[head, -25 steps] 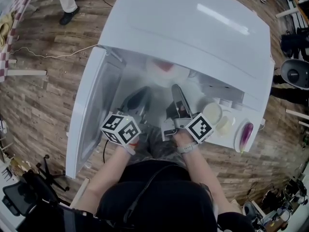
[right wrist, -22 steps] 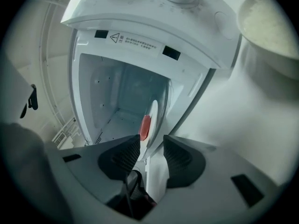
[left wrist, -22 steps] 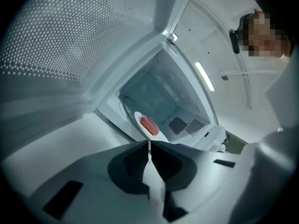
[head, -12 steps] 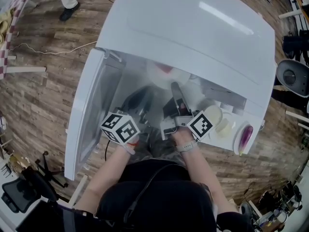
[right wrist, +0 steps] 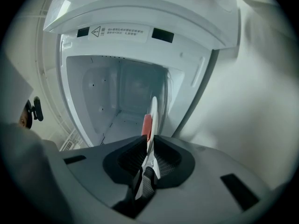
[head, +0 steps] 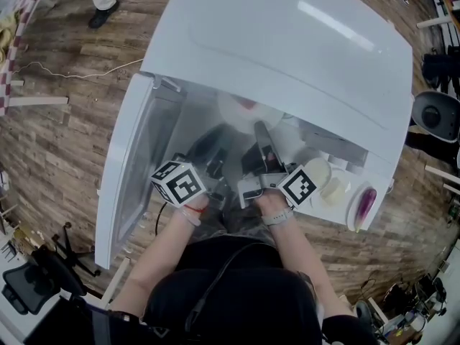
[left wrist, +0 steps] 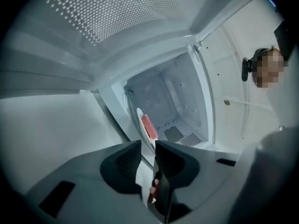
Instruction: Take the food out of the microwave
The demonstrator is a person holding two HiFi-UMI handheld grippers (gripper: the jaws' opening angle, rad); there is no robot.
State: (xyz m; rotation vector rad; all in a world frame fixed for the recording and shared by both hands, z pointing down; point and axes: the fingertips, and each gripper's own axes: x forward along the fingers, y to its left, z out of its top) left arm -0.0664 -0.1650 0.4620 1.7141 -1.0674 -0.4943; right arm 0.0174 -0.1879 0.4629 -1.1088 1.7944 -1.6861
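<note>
Two grippers are in play, both reaching into the one open microwave (head: 287, 42).

- Nearest, the right gripper (right wrist: 149, 142): fingers (right wrist: 131, 161) are clamped on the rim of the plate (right wrist: 153, 111). Its jaws have just been closing, and the rim now sits pressed between the two pads. The plate shows edge-on, running straight out from the fingertips into the cavity.
- The left gripper (left wrist: 147, 146): fingers are drawn in on the opposite rim of the same plate, and the white rim fills the narrow gap between the pads.
- Plates: one, white, spanning from one pair of fingers to the other and lying inside the mouth of the cavity. Cannot tell whether it is lifted off the cavity floor.
- Food (right wrist: 146, 125): one red piece, on the plate just beyond the right fingertips. In the left gripper view it also lies just past the fingertips.
- Beyond the plate, the white cavity is bare as far as its back wall.
- Door (head: 133, 171): one, swung open on the outer side of the left fingers.
- Warning label (right wrist: 119, 31): one, on the frame above the right fingers.
- Knobs (head: 316, 169): two, round and pale, on the outer side of the right fingers.
- Farthest is the wooden floor (head: 65, 121), with one other person's legs (head: 100, 6) on it.
</note>
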